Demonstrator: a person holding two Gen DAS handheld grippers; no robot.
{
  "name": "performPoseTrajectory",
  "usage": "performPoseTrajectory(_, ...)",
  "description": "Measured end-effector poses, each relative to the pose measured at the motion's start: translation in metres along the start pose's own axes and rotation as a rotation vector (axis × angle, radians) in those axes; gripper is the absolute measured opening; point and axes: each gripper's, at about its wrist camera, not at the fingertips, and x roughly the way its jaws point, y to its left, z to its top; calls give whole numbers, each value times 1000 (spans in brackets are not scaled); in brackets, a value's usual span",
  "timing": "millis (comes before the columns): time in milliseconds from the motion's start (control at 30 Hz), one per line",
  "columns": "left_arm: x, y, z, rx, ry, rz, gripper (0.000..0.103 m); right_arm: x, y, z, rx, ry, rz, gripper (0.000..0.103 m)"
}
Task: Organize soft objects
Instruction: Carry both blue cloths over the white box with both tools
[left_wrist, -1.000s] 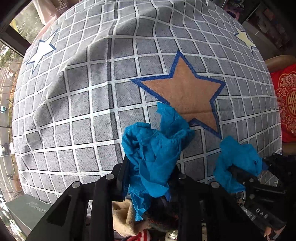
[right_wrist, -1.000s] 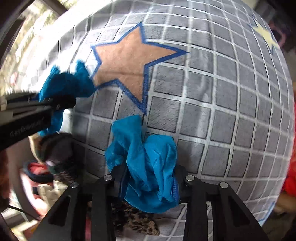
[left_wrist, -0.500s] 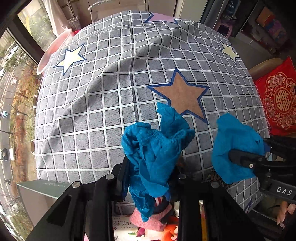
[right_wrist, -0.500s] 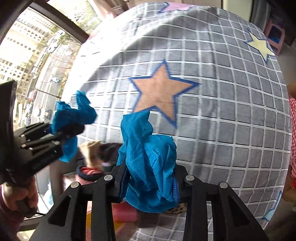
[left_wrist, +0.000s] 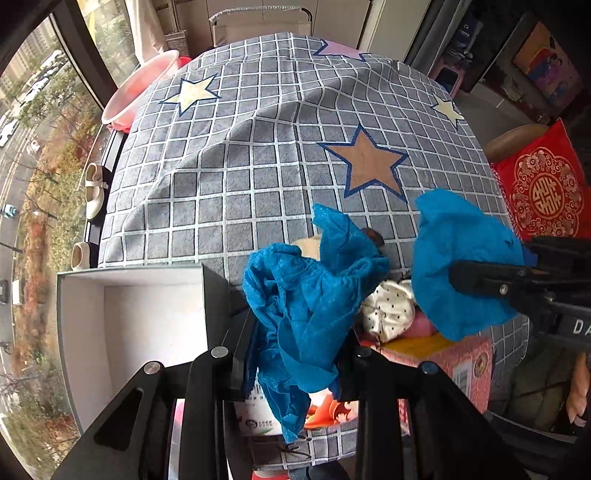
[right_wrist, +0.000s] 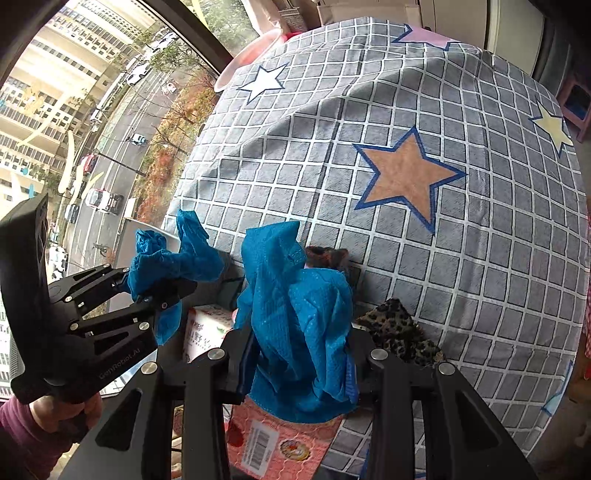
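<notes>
Above the star-print bed (left_wrist: 258, 155), each tongs is clamped on bunched blue mesh fabric: the left tongs (left_wrist: 295, 354) grips one wad (left_wrist: 310, 295), the right tongs (right_wrist: 301, 365) another (right_wrist: 295, 317). Step in hand: carrying. Judged next: lower the left wad into the white box (left_wrist: 140, 325) before releasing.

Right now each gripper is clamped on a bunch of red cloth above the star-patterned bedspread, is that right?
Not quite: the cloth is blue, not red. The left wrist view shows the left gripper shut on blue cloth, and the right gripper likewise, above the star-patterned bedspread.
</notes>
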Motion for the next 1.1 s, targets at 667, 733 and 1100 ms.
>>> performPoseTrajectory(667,-37,21,-111,11,66,-87,32,-15,77,-85,-4,32,-42,39)
performPoseTrajectory(733,-39,28,-116,-5,62,-92,32,-13,82,-91,0,42,-45,39)
performPoseTrajectory(1100,-55,66,-125,-94,-3,-98,32,4,124,-101,-48,75,-51,39)
